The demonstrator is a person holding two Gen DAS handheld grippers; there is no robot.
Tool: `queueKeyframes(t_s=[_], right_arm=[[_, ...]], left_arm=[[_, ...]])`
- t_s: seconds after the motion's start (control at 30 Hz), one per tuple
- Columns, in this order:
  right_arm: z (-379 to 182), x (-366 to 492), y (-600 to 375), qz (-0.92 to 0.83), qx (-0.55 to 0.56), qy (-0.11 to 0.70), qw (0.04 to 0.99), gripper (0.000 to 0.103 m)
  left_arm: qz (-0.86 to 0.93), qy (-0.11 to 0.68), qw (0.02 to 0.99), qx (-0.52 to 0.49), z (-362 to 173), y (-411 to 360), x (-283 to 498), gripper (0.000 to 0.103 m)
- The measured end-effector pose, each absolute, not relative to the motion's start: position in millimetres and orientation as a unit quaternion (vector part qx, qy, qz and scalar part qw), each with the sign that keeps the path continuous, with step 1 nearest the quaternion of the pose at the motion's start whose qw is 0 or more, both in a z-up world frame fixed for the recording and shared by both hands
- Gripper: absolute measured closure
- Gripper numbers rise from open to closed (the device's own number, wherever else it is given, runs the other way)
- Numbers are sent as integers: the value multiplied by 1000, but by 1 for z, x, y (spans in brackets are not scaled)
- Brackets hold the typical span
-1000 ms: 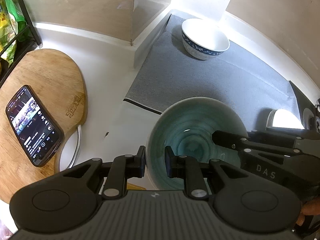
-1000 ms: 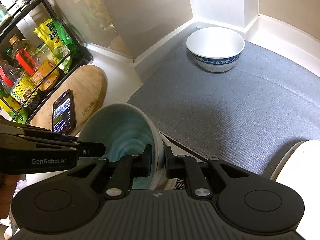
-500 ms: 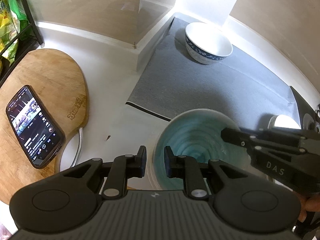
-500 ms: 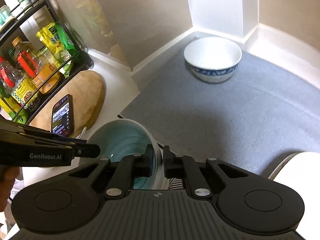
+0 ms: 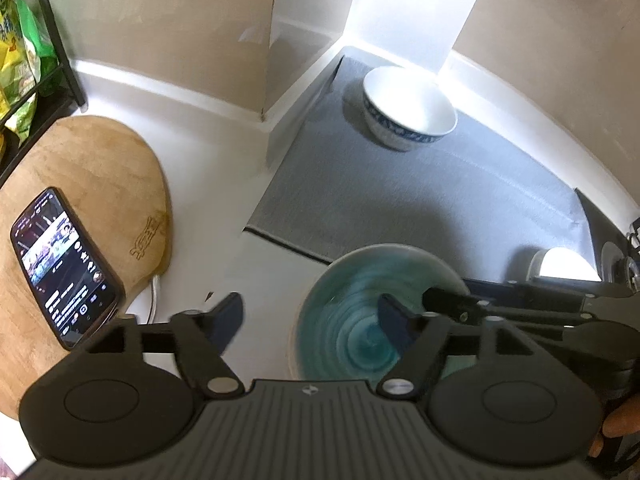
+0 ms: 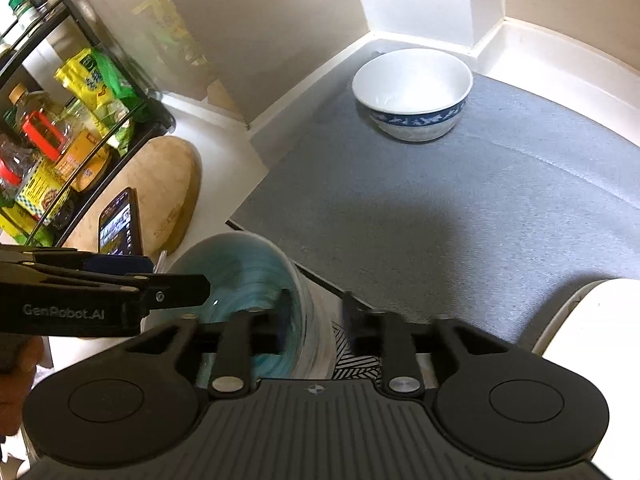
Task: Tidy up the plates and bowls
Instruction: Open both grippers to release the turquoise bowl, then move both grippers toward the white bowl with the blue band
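A teal-glazed bowl (image 5: 360, 320) with a pale outside sits low at the near edge of the counter, also in the right wrist view (image 6: 248, 272). My left gripper (image 5: 310, 320) is open, its jaws wide apart astride the bowl's left rim. My right gripper (image 6: 316, 316) is open, its jaws astride the bowl's right rim. A white bowl with a blue patterned band (image 5: 408, 112) stands at the back corner of the grey mat (image 5: 440, 200), also in the right wrist view (image 6: 414, 92).
A wooden cutting board (image 5: 80, 200) with a phone (image 5: 64, 264) on it lies at left. A black wire rack with bottles and packets (image 6: 52, 140) stands behind it. A white rounded object (image 6: 600, 320) sits at right. A black-and-white patterned surface (image 6: 352, 356) lies under the bowl.
Both grippers, which were shut on the teal bowl's rim, have opened. The bowl has come down and nearer, toward the counter's front edge.
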State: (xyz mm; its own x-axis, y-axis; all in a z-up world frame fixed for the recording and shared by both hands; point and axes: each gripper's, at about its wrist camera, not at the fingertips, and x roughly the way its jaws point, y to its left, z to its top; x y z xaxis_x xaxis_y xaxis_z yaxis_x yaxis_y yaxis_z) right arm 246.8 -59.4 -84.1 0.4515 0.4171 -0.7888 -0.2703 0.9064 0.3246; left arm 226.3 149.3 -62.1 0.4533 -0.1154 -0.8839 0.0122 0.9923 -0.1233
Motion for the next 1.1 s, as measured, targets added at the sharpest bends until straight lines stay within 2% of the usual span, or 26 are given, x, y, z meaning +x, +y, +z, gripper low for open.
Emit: queueKeyframes(t_s=[0.13,0.27,0.3,0.37,0.43,0.6,0.67,0.73,1.1], right_arm=[[-78,247,-65,197,86,479,851,55],[-71,244,-72,187,102,471,856,52],[-68,242,-76,184,108,465,859,50],[-64,237,-83,177,119,454,865,45],[-59,231,-91,169,125,442,872,44],[-31,209,-101,126,125,403,898,42],[-14,189,-103,114,122,373,913,33],[0,165,-102,97,120,337,929,28],[28,53,-81,-12,112,258,960,23]], left_arm=[[-45,516,854,-48,-57,145,229,17],[-47,512,856,-46,-51,140,234,16],[-47,509,859,-44,-47,138,235,14],[-48,496,866,-37,-38,134,234,4],[-53,481,875,-31,-28,131,234,0],[-92,444,890,-36,-1,126,230,0],[-122,428,894,-40,10,123,228,0],[-150,418,895,-36,18,118,227,0],[-281,398,873,20,44,70,220,0]])
